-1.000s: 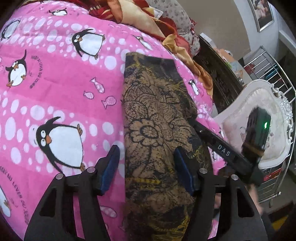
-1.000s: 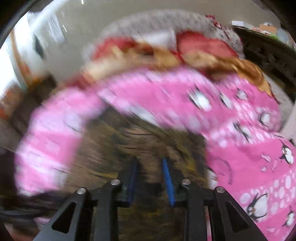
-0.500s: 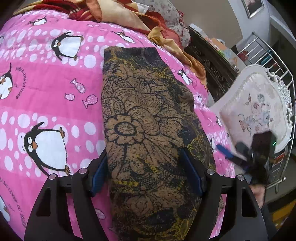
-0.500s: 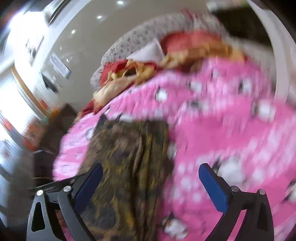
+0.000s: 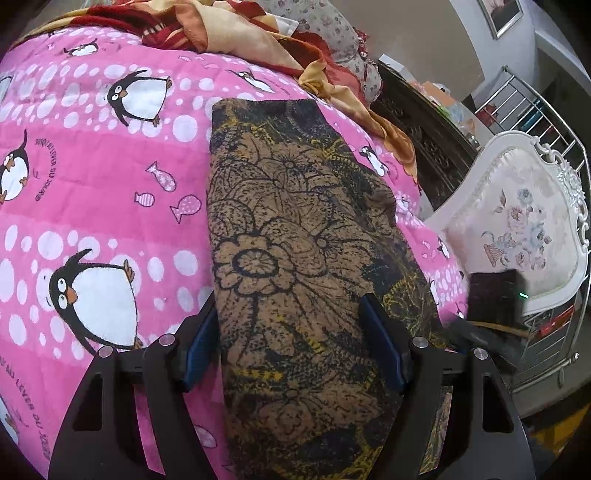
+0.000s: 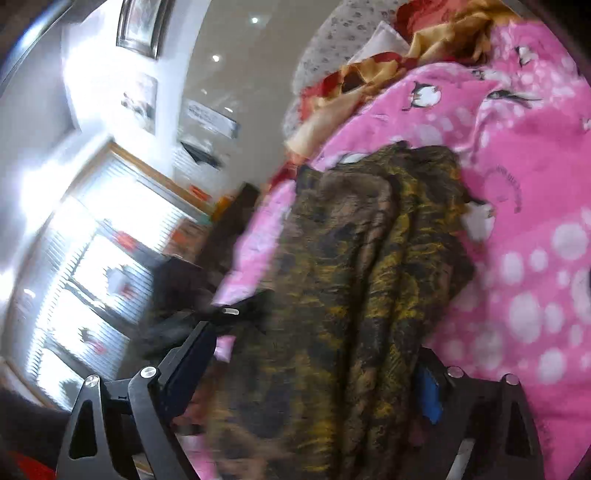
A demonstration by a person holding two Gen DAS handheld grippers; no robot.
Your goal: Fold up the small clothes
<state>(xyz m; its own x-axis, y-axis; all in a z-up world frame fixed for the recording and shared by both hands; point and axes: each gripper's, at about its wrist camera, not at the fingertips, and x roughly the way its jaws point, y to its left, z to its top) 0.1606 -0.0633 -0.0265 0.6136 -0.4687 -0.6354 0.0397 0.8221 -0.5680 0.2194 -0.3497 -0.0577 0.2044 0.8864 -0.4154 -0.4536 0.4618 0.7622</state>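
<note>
A brown and black flower-print garment (image 5: pixel 295 221) lies stretched lengthwise on a pink penguin blanket (image 5: pixel 110 184). My left gripper (image 5: pixel 291 343) stands open astride its near end. The left pad sits at the cloth's edge and the right pad rests on the cloth. The dark housing of the right-hand tool (image 5: pixel 495 299), with a green light, hangs off the bed's right side. In the blurred right wrist view the same garment (image 6: pixel 369 240) lies bunched in folds between the fingers of my right gripper (image 6: pixel 314 350). Its jaws are closing, and I see no pad pressing the cloth.
A crumpled red and orange cover (image 5: pixel 240 33) and a flowered pillow (image 5: pixel 332 33) lie at the far end of the bed. A white upholstered chair (image 5: pixel 517 221), dark carved furniture (image 5: pixel 424 129) and a metal rack (image 5: pixel 535 110) stand to the right. A bright window (image 6: pixel 92 240) fills the right wrist view's left side.
The right gripper left the garment, drew off to the bed's right side and opened from narrow to wide. Its view swung toward the window. The left gripper now straddles the garment's full width.
</note>
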